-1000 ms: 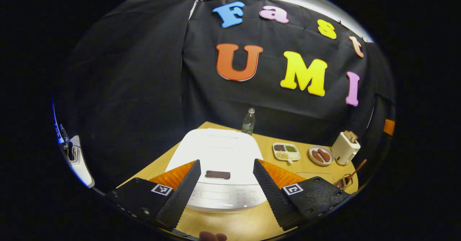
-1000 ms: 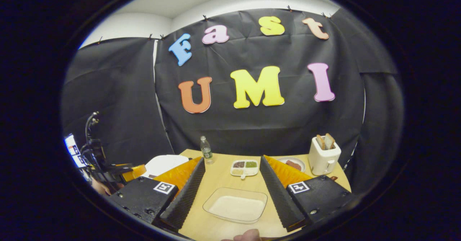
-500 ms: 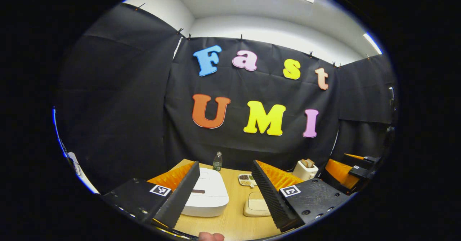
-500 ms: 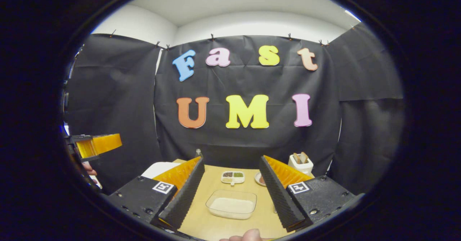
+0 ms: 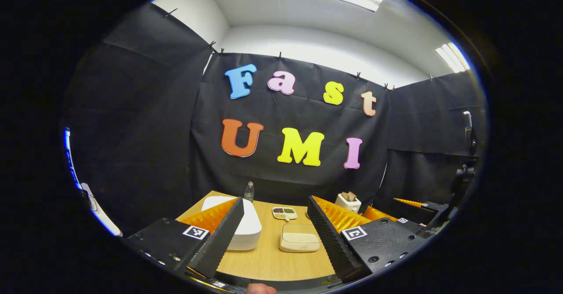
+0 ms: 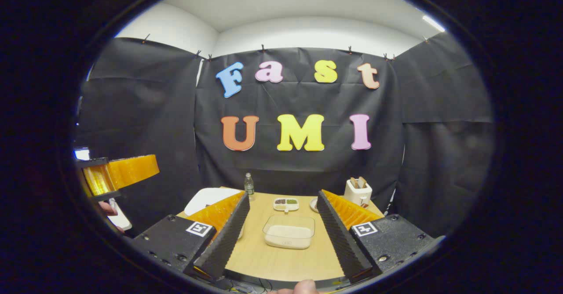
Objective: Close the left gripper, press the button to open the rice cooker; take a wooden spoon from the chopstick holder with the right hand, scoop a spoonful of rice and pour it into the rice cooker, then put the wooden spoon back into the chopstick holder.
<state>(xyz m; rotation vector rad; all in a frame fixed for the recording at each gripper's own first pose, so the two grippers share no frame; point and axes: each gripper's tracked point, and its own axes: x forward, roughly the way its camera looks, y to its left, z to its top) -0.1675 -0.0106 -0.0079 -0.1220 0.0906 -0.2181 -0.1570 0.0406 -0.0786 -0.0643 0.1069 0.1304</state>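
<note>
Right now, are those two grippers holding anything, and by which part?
Nothing is held: the left gripper and the right gripper are both open, back from the table.

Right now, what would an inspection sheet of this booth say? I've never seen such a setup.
Surface: wooden table, dry and flat.
Job's things: white rice cooker, lid shut; clear dish of rice beside it. Chopstick holder and spoon: nothing seen.
Clutter: water bottle, divided snack tray, toaster holding bread, all along the far edge.
Grippers: left gripper open, held back from the table; right gripper open, likewise, holding nothing.
Cables: a few under the table's near edge.
Surroundings: black cloth walls, ceiling lights on.
</note>
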